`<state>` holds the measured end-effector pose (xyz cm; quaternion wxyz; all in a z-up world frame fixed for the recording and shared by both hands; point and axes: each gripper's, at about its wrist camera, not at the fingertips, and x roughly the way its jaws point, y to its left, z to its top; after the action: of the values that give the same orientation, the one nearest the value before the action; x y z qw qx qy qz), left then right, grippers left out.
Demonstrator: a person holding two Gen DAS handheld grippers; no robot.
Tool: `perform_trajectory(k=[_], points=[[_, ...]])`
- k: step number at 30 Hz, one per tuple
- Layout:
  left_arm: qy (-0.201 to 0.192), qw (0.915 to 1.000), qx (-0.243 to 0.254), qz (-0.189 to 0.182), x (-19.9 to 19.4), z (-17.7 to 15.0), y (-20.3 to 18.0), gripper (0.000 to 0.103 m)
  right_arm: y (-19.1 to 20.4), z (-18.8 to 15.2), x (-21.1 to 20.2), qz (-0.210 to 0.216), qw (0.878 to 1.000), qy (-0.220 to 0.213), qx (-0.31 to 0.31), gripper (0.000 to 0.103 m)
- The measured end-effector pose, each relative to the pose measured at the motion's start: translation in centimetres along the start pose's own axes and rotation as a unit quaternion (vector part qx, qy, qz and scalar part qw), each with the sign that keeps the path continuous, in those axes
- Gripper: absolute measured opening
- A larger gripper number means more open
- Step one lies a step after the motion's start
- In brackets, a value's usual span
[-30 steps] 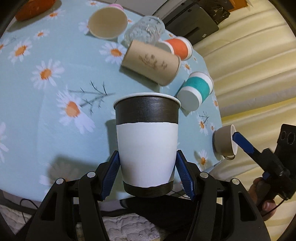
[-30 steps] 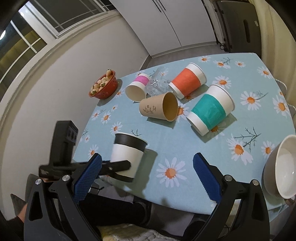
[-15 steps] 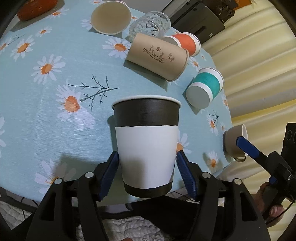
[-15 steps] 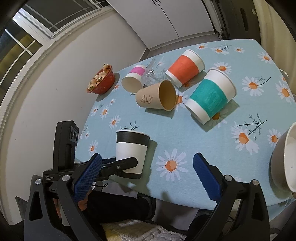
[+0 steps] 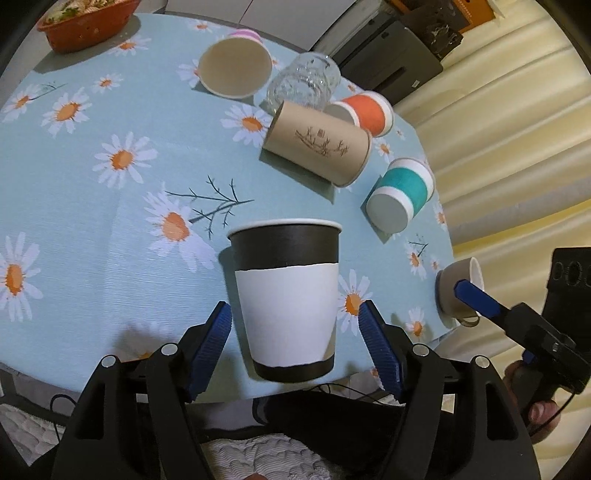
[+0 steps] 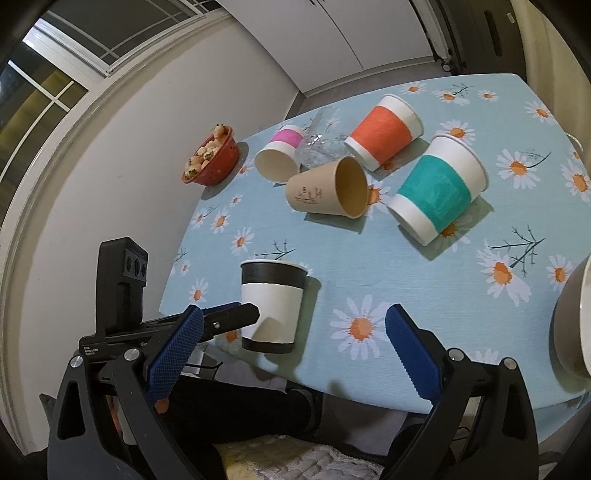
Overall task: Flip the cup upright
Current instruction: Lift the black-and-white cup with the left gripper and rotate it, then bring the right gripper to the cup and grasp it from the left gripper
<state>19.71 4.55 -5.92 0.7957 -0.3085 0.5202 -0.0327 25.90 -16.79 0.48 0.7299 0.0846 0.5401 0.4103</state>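
A black-and-white paper cup (image 5: 286, 302) stands upright near the table's front edge; it also shows in the right wrist view (image 6: 271, 304). My left gripper (image 5: 295, 345) is open, its blue pads a little off each side of the cup's lower half. My right gripper (image 6: 291, 350) is open and empty above the front edge, to the right of that cup. Several cups lie on their sides: a brown one (image 5: 319, 142), a teal one (image 5: 400, 197), an orange one (image 5: 364, 110) and a pink one (image 5: 236, 64).
A clear glass (image 5: 304, 83) lies among the tipped cups. A red bowl of fruit (image 5: 85, 22) stands at the far left corner. A grey-and-white bowl (image 5: 458, 291) sits at the right edge, near my right gripper's finger. The daisy tablecloth (image 5: 92, 221) covers the table.
My left gripper's jaws have opened off the black-and-white cup, which now stands on the table. The left gripper has drawn back slightly. The right gripper stayed open.
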Motion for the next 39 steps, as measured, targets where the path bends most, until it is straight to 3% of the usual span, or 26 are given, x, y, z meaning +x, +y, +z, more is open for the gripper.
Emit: perform_trajectory(k=[9,12,14,18,22,34,39], points=[[-0.027,0.9992,-0.002,-0.029,-4.0,-1.2,1.6,0.070,1.4,0.6,2.3,0.008,0.999,0.036,-0.002,0.098],[-0.038,0.9986,-0.008,-0.037,-4.9,-2.0,2.2,0.083,1.7,0.7,3.6,0.006,0.999,0.054,-0.001,0.098],[-0.045,0.9983,-0.008,-0.038,-5.6,-2.5,2.6,0.083,2.0,0.8,4.6,0.002,0.998,0.066,-0.001,0.098],[-0.059,0.9973,-0.011,-0.042,-6.7,-3.5,3.5,0.084,3.1,0.8,6.7,-0.010,0.996,0.088,-0.012,0.098],[-0.076,0.9953,-0.020,-0.056,-7.7,-4.5,4.7,0.094,4.0,0.9,8.7,-0.026,0.994,0.107,-0.023,0.098],[-0.103,0.9936,-0.006,-0.047,-9.0,-6.6,6.3,0.096,4.9,1.1,12.6,-0.081,0.986,0.144,-0.018,0.097],[-0.100,0.9938,0.007,-0.048,-8.5,-7.1,6.5,0.096,4.8,1.3,13.7,-0.106,0.982,0.156,-0.022,0.078]])
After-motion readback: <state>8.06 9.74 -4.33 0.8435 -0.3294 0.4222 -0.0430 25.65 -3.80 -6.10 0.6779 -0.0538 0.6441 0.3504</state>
